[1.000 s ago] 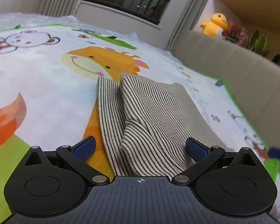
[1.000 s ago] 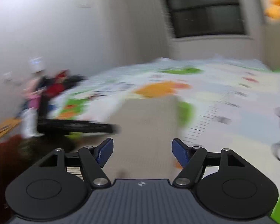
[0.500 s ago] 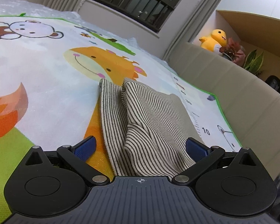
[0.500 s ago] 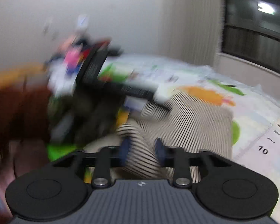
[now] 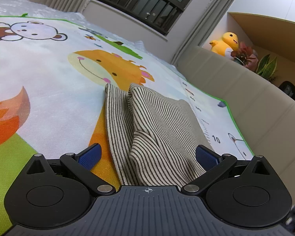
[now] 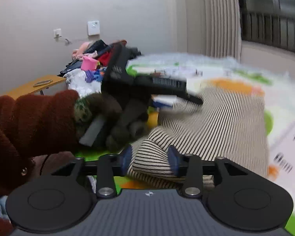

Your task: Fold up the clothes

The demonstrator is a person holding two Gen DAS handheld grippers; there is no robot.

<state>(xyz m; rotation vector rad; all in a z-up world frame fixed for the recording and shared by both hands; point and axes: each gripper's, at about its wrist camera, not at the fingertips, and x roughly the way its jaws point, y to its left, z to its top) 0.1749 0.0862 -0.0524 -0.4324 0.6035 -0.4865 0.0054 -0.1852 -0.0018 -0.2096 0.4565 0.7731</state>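
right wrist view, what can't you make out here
- Left gripper, right wrist view: motion blur smears its fingers.
- Mat print, same view: blurred; the numbers hardly read.
- Striped top, near edge: hidden behind the right gripper; whether the pads pinch the fold is unclear.
- Clothes pile: too small to sort.

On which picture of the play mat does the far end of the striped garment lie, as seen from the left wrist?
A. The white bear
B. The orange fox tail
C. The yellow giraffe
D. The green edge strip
C: in the left wrist view the far end of the striped garment lies at the giraffe printed on the play mat.
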